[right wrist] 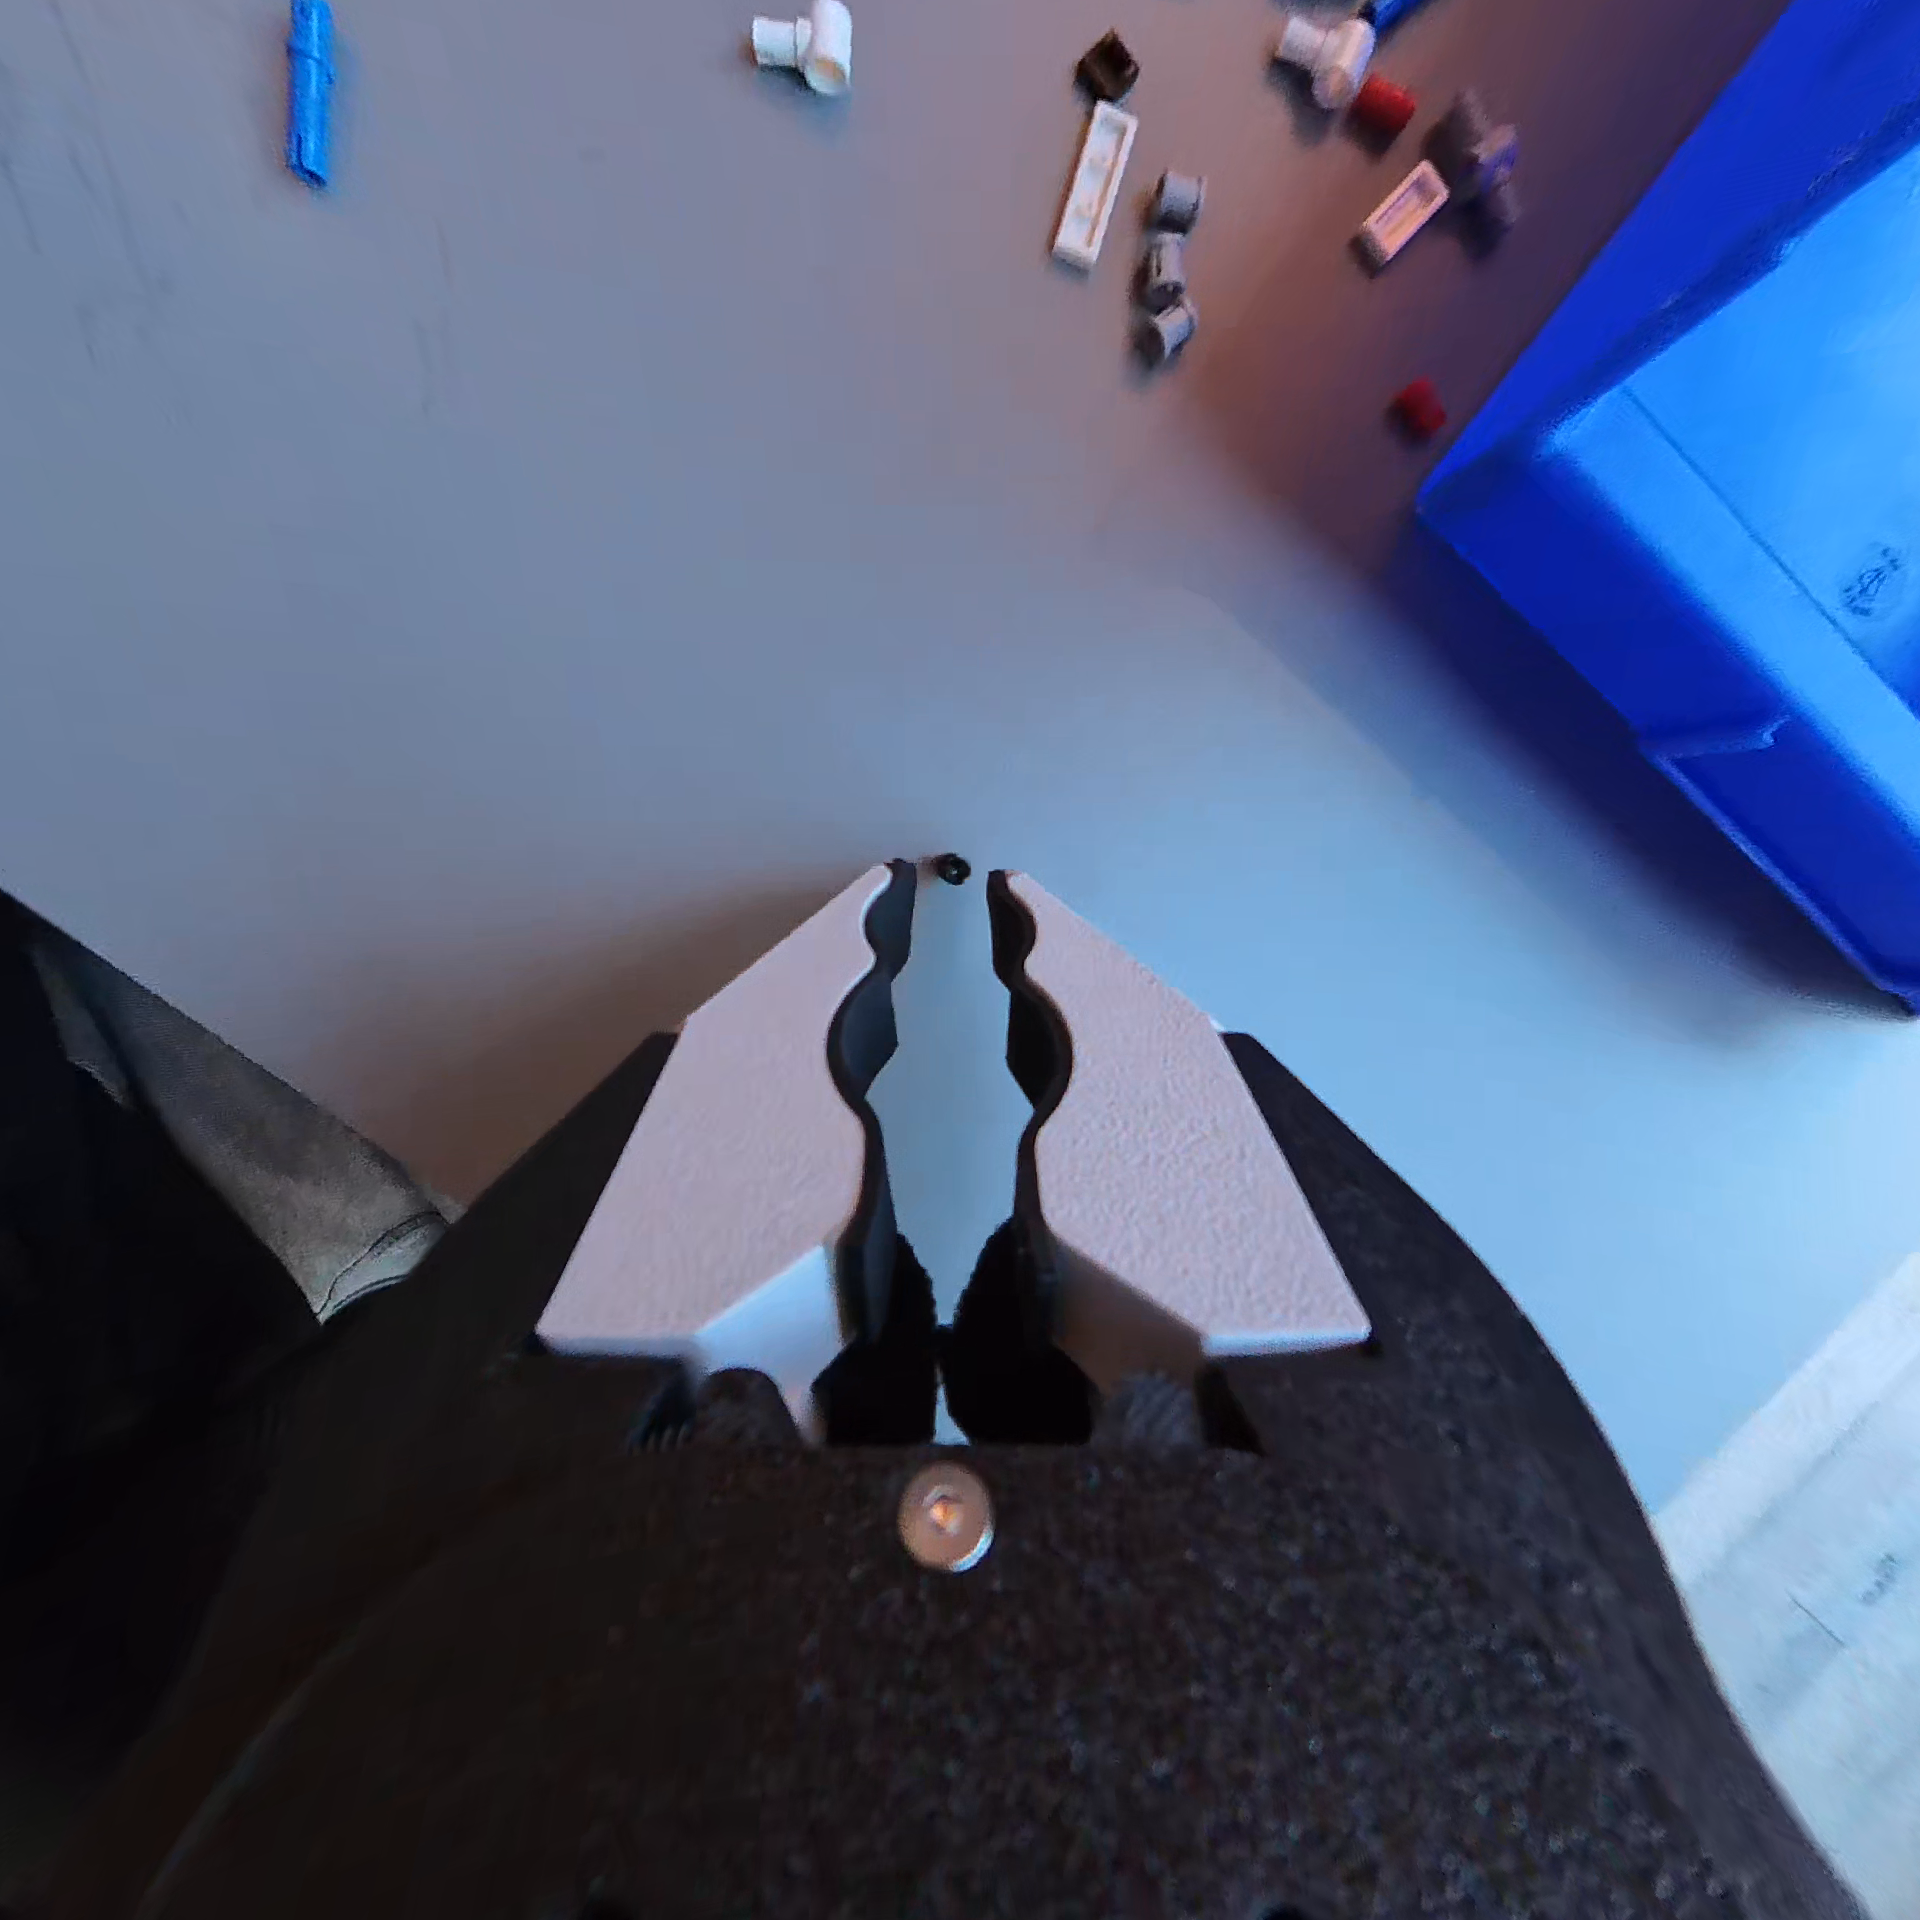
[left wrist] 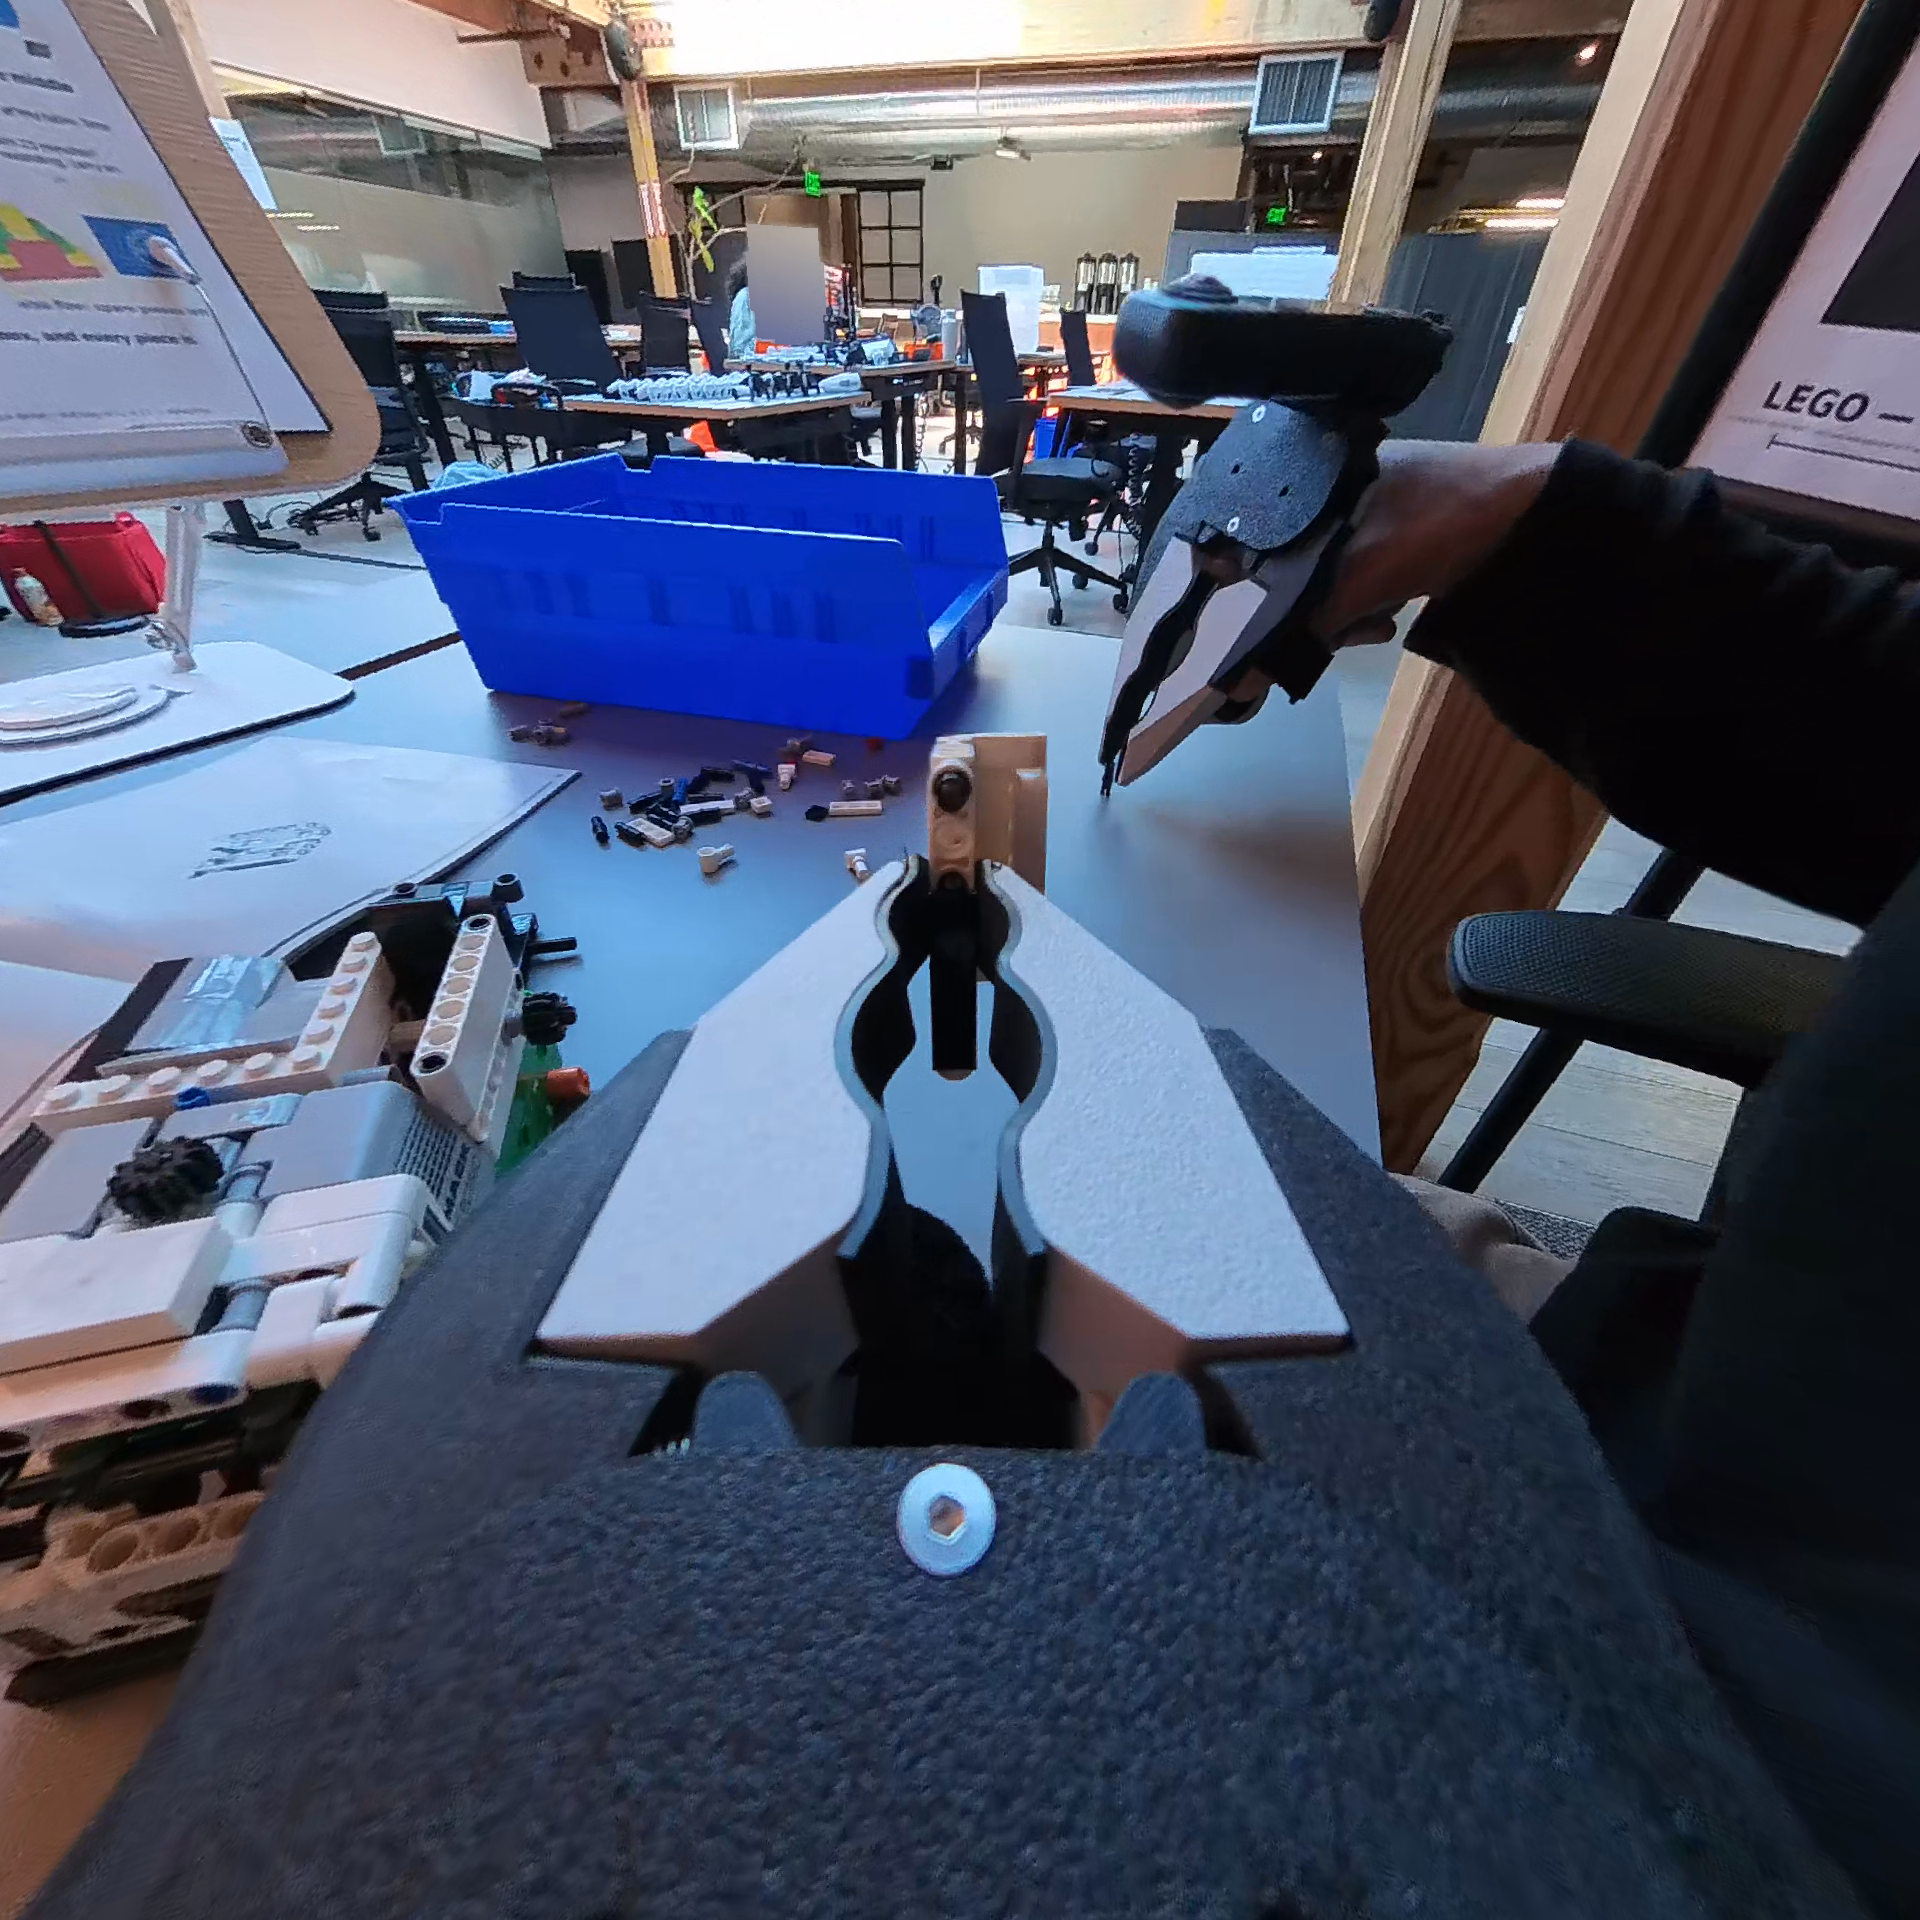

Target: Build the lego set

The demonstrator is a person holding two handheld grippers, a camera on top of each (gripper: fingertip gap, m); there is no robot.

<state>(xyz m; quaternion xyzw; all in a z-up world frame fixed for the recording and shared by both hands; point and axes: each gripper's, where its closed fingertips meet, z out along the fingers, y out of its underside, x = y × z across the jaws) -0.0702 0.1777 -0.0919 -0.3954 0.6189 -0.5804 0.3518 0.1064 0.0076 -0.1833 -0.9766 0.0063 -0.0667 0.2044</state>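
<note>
**Left gripper holds a small sub-assembly while the right goes for a tiny black pin**

The left gripper [left wrist: 951,873] is clamped on a small tan sub-assembly [left wrist: 982,805], pinching it at its lower end where a black axle [left wrist: 954,1003] runs back between the fingers. The piece stands upright above the dark table [left wrist: 1195,914], right of the scattered loose parts [left wrist: 727,800] and near the blue bin [left wrist: 707,592]. A larger white and tan model [left wrist: 260,1091] sits at the near left.

The right gripper [right wrist: 943,878] points down at the table with its jaws slightly apart and nothing between them. A tiny black pin [right wrist: 951,869] lies at the tips, just inside the gap, though blur makes contact hard to judge.

The pin looks light, hard and smooth, so it would likely roll or skid if nudged; squeezing it across its middle, squarely between the tips, seems safest. The tan sub-assembly is rigid but held only by friction joints, so a hard push could twist it in the grip or pop it apart.
</note>
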